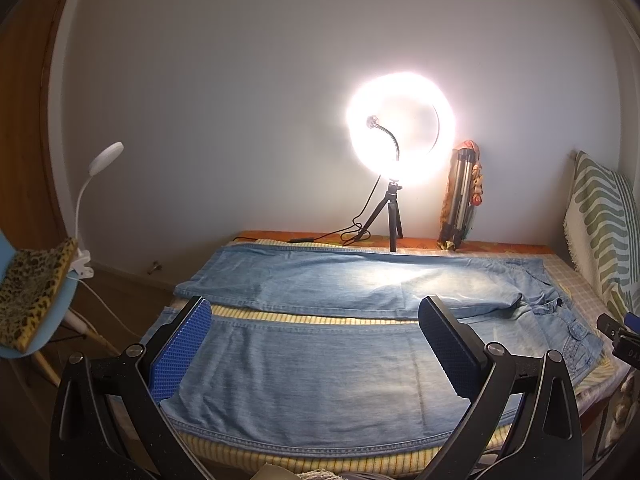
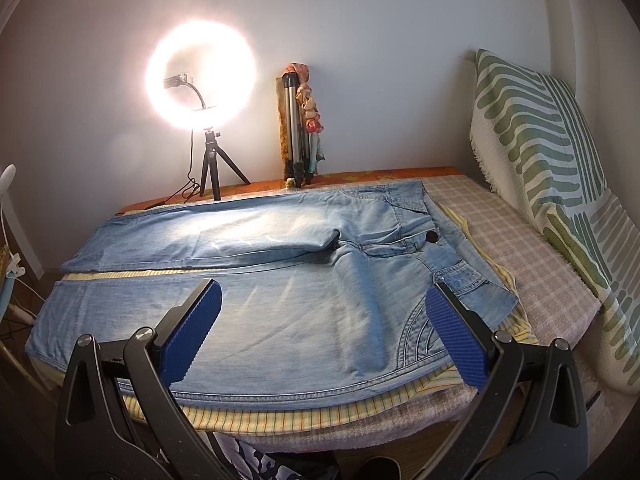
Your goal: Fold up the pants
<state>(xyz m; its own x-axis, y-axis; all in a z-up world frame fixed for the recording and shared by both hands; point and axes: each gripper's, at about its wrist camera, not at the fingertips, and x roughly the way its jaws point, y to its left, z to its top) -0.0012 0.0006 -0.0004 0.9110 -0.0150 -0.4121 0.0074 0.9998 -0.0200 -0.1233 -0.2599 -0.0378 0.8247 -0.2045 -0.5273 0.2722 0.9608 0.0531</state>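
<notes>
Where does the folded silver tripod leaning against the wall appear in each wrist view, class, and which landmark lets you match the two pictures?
Left wrist view: the folded tripod stands right of centre, against the wall at the far edge of the bed.
Right wrist view: the folded tripod stands just left of centre, against the same wall, behind the jeans.
Shared landmark: the lit ring light, immediately left of the tripod in both.

A lit ring light (image 1: 401,130) against the back wall was the main source, blown out to a white glare with a halo on the wall; it cast a bright patch on the pants (image 2: 260,236) (sharp enough), while fisheye bending and dark vignetting marked the edges
</notes>
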